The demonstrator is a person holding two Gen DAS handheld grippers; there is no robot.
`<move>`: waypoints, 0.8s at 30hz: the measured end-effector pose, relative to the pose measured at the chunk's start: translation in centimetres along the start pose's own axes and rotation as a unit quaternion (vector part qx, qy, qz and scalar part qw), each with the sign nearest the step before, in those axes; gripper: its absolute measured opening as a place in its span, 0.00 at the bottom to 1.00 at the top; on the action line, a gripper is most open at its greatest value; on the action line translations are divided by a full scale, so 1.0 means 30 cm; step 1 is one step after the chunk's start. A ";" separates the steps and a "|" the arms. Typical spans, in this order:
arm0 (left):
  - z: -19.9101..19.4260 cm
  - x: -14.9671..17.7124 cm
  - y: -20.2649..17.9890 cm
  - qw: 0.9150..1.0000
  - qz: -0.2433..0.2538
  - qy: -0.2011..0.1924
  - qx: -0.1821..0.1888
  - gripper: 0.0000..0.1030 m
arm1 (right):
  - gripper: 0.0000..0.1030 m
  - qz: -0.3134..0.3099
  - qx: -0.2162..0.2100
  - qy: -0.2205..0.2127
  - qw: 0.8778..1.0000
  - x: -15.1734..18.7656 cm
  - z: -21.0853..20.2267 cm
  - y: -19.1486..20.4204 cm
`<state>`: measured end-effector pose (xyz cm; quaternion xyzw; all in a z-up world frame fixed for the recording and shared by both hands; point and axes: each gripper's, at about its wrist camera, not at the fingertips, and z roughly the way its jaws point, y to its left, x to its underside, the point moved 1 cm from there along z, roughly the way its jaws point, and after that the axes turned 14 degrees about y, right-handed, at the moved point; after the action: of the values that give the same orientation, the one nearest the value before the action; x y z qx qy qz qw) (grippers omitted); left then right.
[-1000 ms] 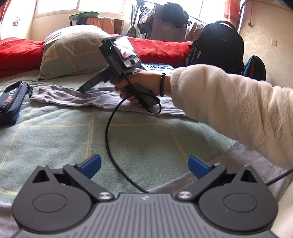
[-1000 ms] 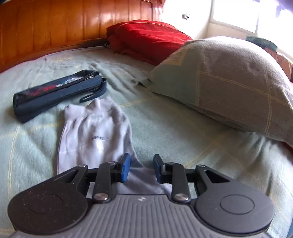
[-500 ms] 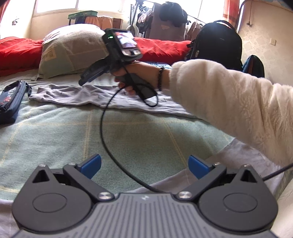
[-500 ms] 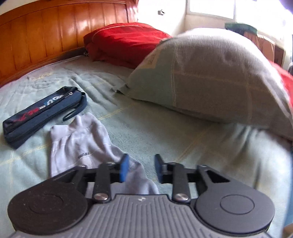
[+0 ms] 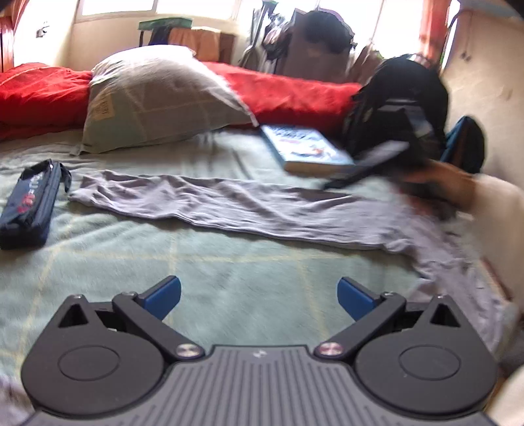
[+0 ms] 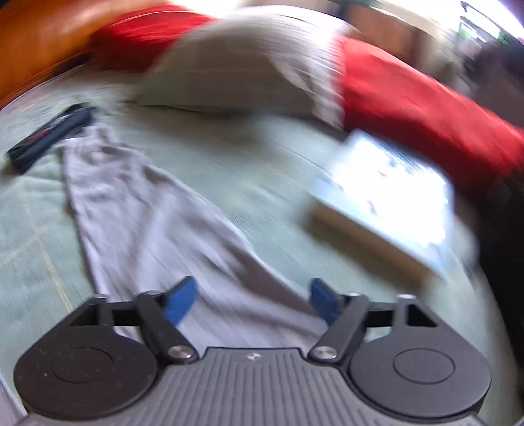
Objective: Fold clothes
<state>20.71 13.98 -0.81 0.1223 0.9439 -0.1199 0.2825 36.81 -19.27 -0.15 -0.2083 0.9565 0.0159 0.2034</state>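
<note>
Grey garment (image 5: 249,209) lies flat in a long strip on the green bedsheet (image 5: 229,281), dark pouch (image 5: 29,203) near its 9 o'clock end, book (image 5: 308,147) at 1 o'clock. My left gripper (image 5: 258,295) is spread wide, empty, over bare sheet. My right gripper (image 6: 252,295) is opening above the garment, pads clear of it

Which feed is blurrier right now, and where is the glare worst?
Right wrist view: heavy motion smear over the whole bed; the book is washed out white, and only the right tongs, jaws opening over the grey garment, stay sharp. Left wrist view: mostly readable; the smear sits around the hand at the right edge, and the windows are blown out.
</note>
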 end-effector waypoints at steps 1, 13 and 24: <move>0.033 -0.028 -0.012 1.000 0.005 0.003 -0.015 0.98 | 0.98 0.029 -0.001 0.001 1.000 0.049 -0.013 -0.047; 0.472 -0.333 -0.139 0.992 0.027 0.022 -0.122 0.98 | 1.00 0.191 0.010 -0.028 0.981 0.334 0.028 -0.263; 0.630 -0.382 0.032 0.992 -0.060 0.046 -0.105 1.00 | 1.00 0.153 -0.006 -0.073 0.986 0.398 0.075 -0.260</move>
<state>39.82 7.44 -9.85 0.0404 0.9689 -0.0310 0.2423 30.92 -30.81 -6.51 -0.0592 0.9595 0.0676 0.2669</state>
